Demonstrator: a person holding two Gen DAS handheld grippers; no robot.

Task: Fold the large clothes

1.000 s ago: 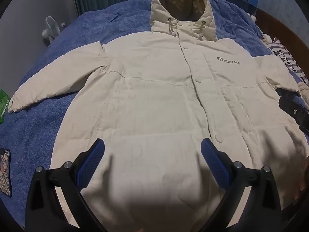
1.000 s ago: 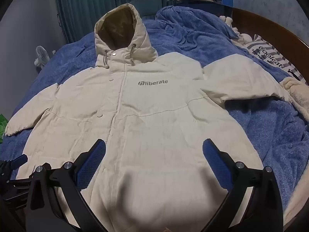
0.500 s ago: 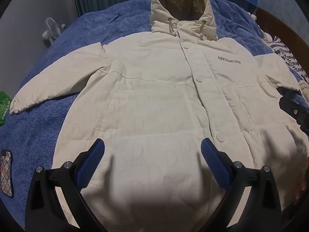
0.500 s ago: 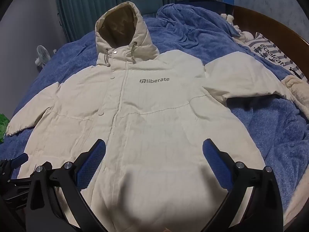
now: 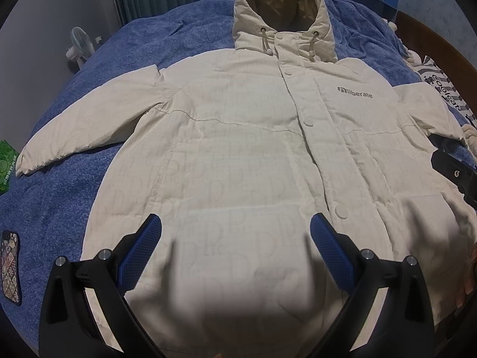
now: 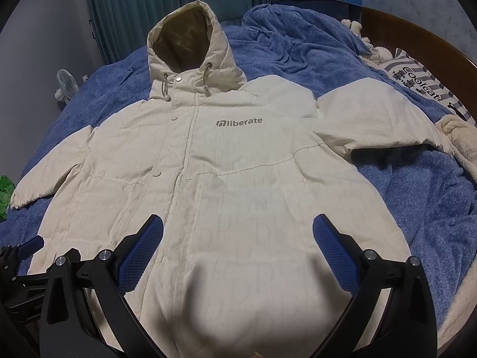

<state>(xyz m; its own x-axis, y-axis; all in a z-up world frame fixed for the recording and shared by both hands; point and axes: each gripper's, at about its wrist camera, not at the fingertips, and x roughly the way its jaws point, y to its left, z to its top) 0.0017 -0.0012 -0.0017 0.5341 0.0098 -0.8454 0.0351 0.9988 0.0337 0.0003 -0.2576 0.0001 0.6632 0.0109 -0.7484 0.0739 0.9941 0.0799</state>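
Observation:
A cream hooded jacket [image 5: 244,155] with a grey "liberate" logo lies flat and face up on a blue bed cover [image 5: 98,68], sleeves spread to both sides. My left gripper [image 5: 235,232] hovers open over the lower left part of the hem, nothing between its blue pads. In the right wrist view the same jacket [image 6: 226,173] fills the middle, and my right gripper [image 6: 238,232] hangs open above its lower right half. The left gripper's tip [image 6: 29,244] shows at that view's left edge; the right gripper's black body [image 5: 456,173] shows at the left wrist view's right edge.
A phone in a patterned case [image 5: 10,265] lies on the cover at the left. A green packet [image 5: 6,164] sits past the left sleeve cuff. A striped "Coolcat" cloth [image 6: 423,86] and a cream fleece [image 6: 459,140] lie at the right by the wooden bed frame [image 6: 417,35]. A small fan [image 6: 64,85] stands beyond the bed.
Both grippers have drifted slightly, so the jacket sits a little lower and to the right in the views. The jacket itself lies as before, and both grippers stay open.

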